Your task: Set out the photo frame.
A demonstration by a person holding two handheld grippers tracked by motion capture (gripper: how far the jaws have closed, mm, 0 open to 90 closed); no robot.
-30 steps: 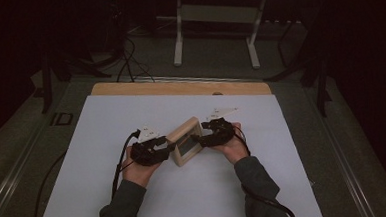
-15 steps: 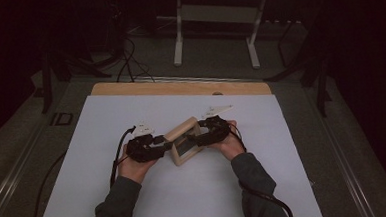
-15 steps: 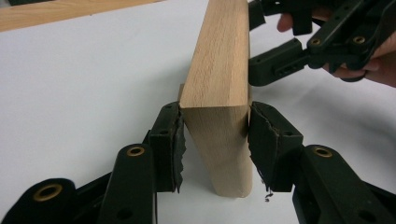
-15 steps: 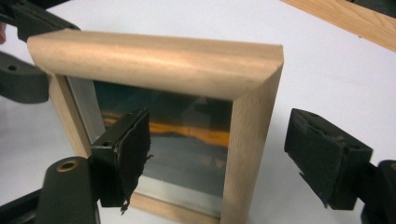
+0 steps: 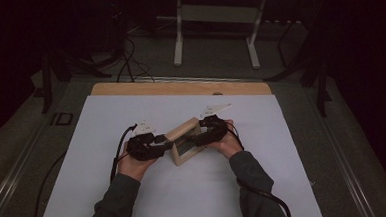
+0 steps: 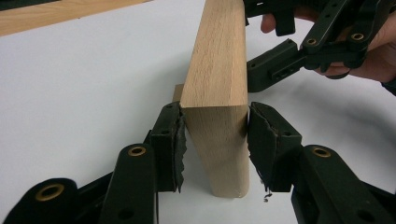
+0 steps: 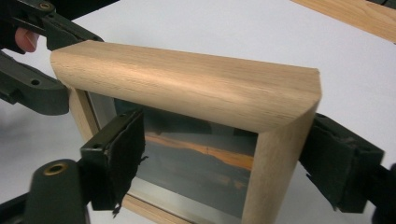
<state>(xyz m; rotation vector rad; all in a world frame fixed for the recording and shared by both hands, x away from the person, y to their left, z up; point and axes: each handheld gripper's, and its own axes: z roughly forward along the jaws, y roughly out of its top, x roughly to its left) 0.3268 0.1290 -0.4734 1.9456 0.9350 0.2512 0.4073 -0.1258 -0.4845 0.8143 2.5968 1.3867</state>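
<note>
Left gripper point(image 6: 212, 140) straddles one end of frame point(image 5: 185, 141); jaws part open, pads point(image 6: 170, 144) close to both wooden faces but, as far as the left gripper view shows, with slim gaps, so not clamping. Right gripper point(image 7: 224, 163) has just been opening. It sits at the opposite corner, one pad point(image 7: 119, 154) over the glass side, the other outside the wooden edge; no firm press visible. Frame stands tilted on edge at mid surface point(image 5: 131, 111), between both hands.

Judgement: step in hand is taking a two-sided hold of the frame. To do it well, centre the left pads on the wood before squeezing, keep the right pad off the glass if possible, close both evenly, and keep the bottom edge down until both holds are sure.
</note>
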